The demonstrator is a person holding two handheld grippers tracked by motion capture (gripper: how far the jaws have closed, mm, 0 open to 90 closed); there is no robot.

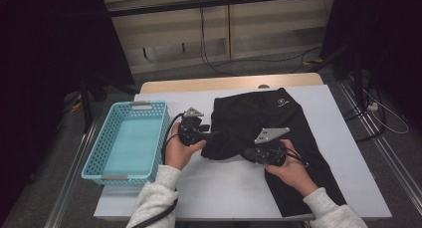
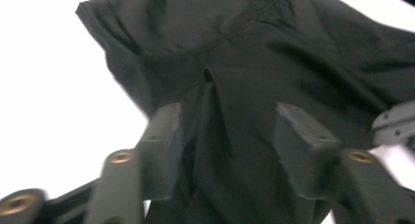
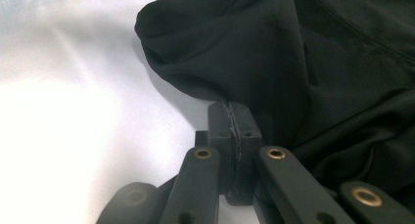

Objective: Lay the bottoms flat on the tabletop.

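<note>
A black garment (image 1: pixel 268 113) lies partly folded on the white table (image 1: pixel 224 188). My left gripper (image 1: pixel 211 134) is at the garment's left edge. In the left gripper view this gripper (image 2: pixel 227 121) is open; loose black cloth (image 2: pixel 274 53) lies between its jaws, and the pads do not press on it. My right gripper (image 1: pixel 249 152) sits at the garment's near folded edge. In the right gripper view its jaws (image 3: pixel 230 111) are pressed together, tips against the cloth's (image 3: pixel 293 53) rim. I cannot tell whether any fabric is caught between them.
A light blue plastic basket (image 1: pixel 107 161) with nothing in it stands at the table's left side. Bare white table lies between the basket and the garment and along the near edge. Cables trail on the floor beyond the table's far edge.
</note>
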